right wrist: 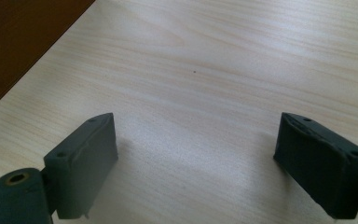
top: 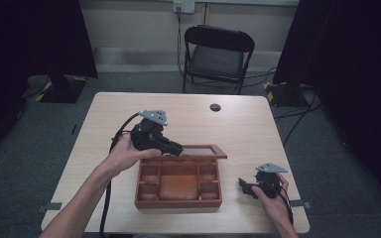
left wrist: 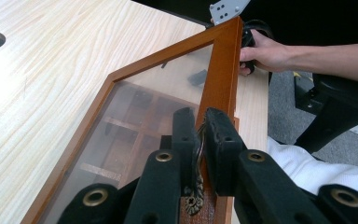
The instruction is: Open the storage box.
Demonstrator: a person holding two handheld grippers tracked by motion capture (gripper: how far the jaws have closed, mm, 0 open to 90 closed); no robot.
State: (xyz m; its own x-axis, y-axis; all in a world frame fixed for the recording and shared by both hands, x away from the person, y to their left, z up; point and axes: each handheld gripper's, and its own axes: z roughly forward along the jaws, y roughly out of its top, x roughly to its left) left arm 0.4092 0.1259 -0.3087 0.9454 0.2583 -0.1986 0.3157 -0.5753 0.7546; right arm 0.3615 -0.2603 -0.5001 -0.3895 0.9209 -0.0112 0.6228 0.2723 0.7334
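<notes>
Between the pads of the left claw (left wrist: pixel 199 140), which are pressed together on it, sits a small brass latch (left wrist: pixel 196 186) fixed to the front rail of a glass-paned lid (left wrist: pixel 158 88). The claw thus pinches the lid at the middle of its free edge. The lid's wooden frame runs away from the jaws toward its far corner, and the pane is tilted, raised off the box beneath it. Through the glass the compartments of the wooden box (top: pixel 178 181) are visible. In the high view the left claw (top: pixel 177 148) reaches from the left to the rear of the box, where the lid (top: pixel 201 150) stands partly up along the back edge; its long axis runs left to right, parallel to the box's long side, and its free edge appears to point up and toward the person. The box lies near the front middle of the surface (top: pixel 129 109), its compartments apparently empty. The right claw (right wrist: pixel 196 163) is spread wide over bare surface, holding nothing. In the high view it (top: pixel 248 187) rests just right of the box, so the left hand is nearer the lid; whether the lid is to rise or fall cannot be told.
</notes>
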